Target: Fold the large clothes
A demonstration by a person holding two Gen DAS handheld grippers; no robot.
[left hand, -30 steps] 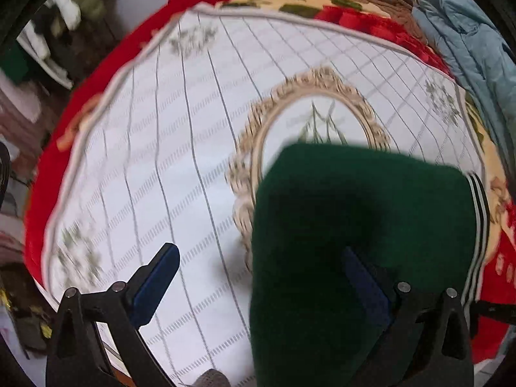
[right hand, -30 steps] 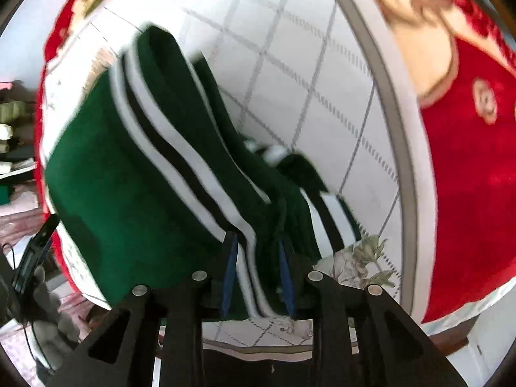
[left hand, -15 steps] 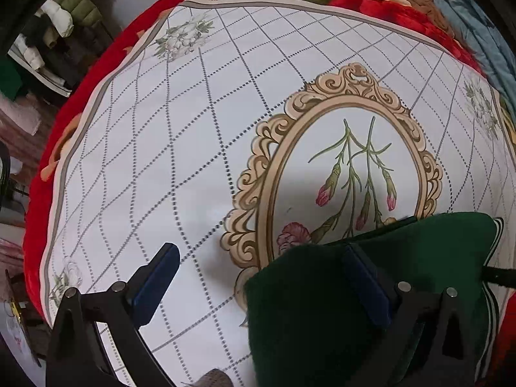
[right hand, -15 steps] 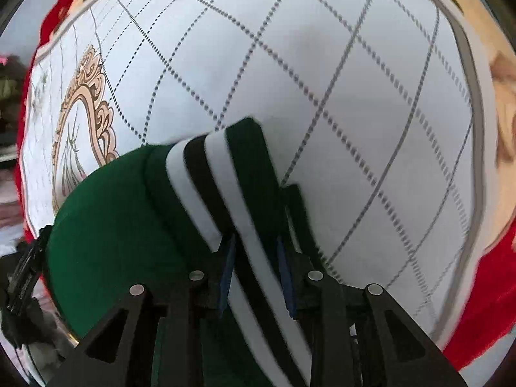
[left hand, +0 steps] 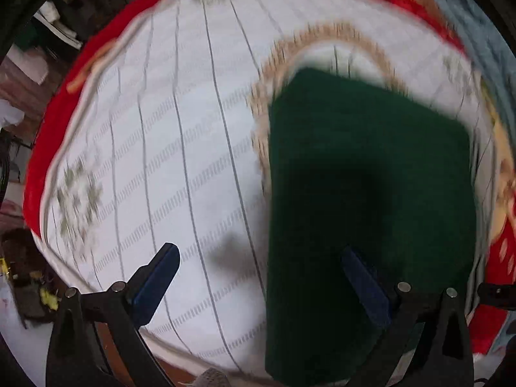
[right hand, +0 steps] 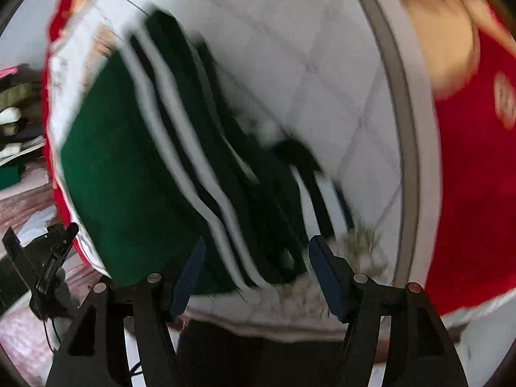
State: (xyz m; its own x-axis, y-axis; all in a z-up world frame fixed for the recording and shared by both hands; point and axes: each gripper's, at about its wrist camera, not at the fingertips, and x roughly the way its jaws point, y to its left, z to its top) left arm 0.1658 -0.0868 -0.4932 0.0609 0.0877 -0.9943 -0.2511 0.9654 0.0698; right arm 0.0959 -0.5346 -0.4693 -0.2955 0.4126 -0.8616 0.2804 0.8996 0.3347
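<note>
A dark green garment (left hand: 364,193) with white and black side stripes (right hand: 193,161) lies folded on the white patterned blanket (left hand: 161,129). My left gripper (left hand: 258,267) is open, its right finger over the garment's near part and its left finger over bare blanket. My right gripper (right hand: 254,264) is open, its jaws set apart on either side of the garment's striped near edge, holding nothing. Both views are motion-blurred.
The blanket (right hand: 338,64) has a grey band and a red border (right hand: 467,209) along the bed's edge. A light blue cloth (left hand: 483,42) lies at the far right. Clutter (left hand: 64,16) stands beyond the bed at the left. The other gripper (right hand: 48,258) shows at the lower left.
My right gripper has opened and let go of the striped edge. The garment has dropped flat onto the blanket. Both grippers are moving; the left stays open.
</note>
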